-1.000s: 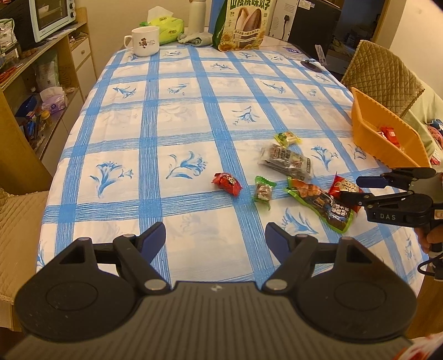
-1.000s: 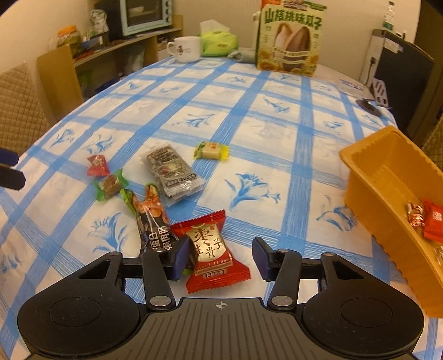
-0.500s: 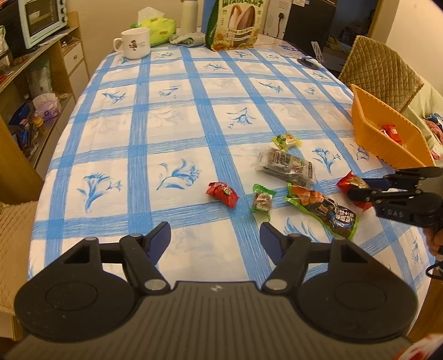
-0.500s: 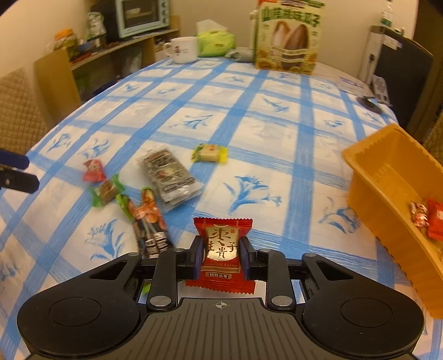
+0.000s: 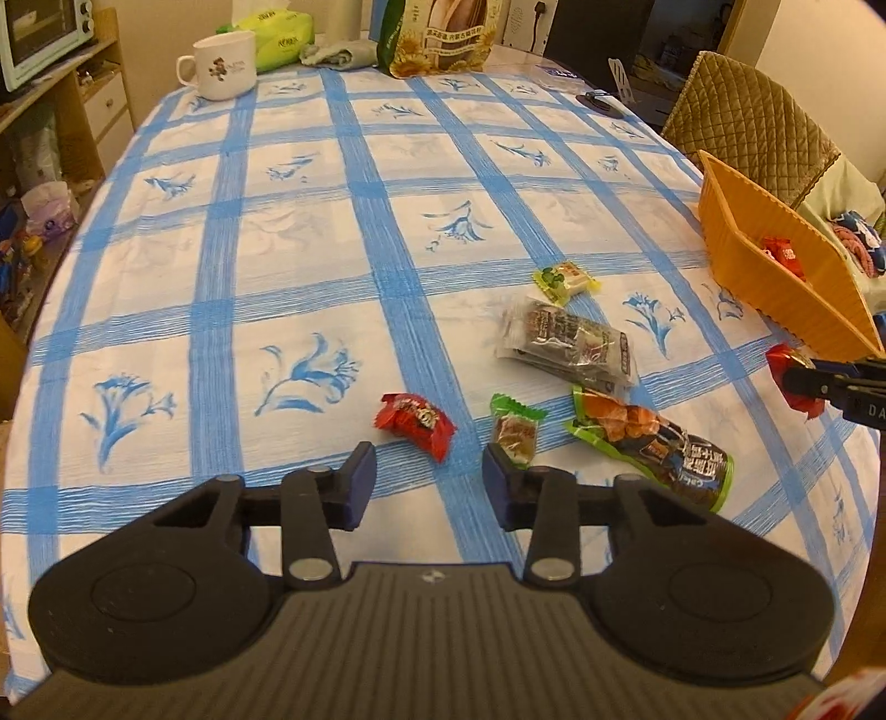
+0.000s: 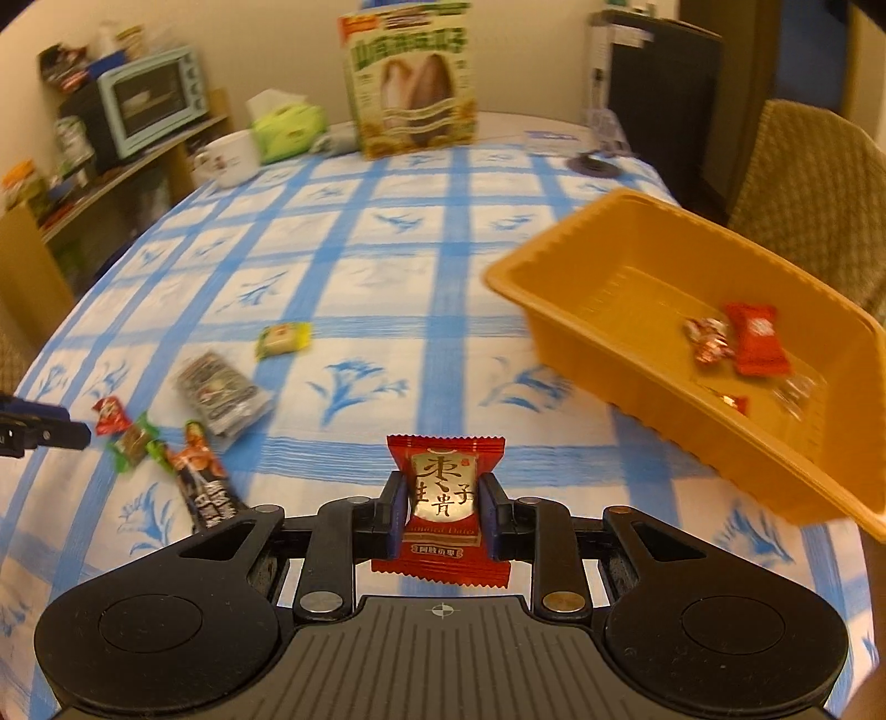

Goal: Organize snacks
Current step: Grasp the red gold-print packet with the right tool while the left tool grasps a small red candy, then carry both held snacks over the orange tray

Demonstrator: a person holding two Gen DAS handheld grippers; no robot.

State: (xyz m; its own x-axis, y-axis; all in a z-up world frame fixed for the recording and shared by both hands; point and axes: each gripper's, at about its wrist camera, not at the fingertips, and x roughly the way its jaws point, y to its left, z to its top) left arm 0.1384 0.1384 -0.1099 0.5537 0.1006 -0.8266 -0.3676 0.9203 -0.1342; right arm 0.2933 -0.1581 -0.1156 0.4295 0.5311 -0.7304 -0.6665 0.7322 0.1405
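My right gripper (image 6: 441,512) is shut on a red date-candy packet (image 6: 443,476), held above the table just left of the orange tray (image 6: 559,310), which holds a few wrapped sweets. My left gripper (image 5: 426,482) is open and empty, low over the table just short of a small red candy (image 5: 415,423) and a green-wrapped candy (image 5: 516,429). Further right lie a long green and orange snack pack (image 5: 653,443), a clear pack of dark bars (image 5: 570,340) and a yellow-green candy (image 5: 565,279). The right gripper with its packet (image 5: 797,376) shows at the left wrist view's right edge.
The table has a blue-checked cloth (image 5: 310,266). At its far end stand a white mug (image 5: 224,63), a green tissue pack (image 5: 277,33) and a large sunflower-seed bag (image 6: 412,83). A quilted chair (image 5: 753,116) is behind the tray; shelves with an oven (image 6: 149,99) are left.
My right gripper closed on the red date-candy packet, lifted it and swung right toward the orange tray. My left gripper moved forward and down toward the small red candy.
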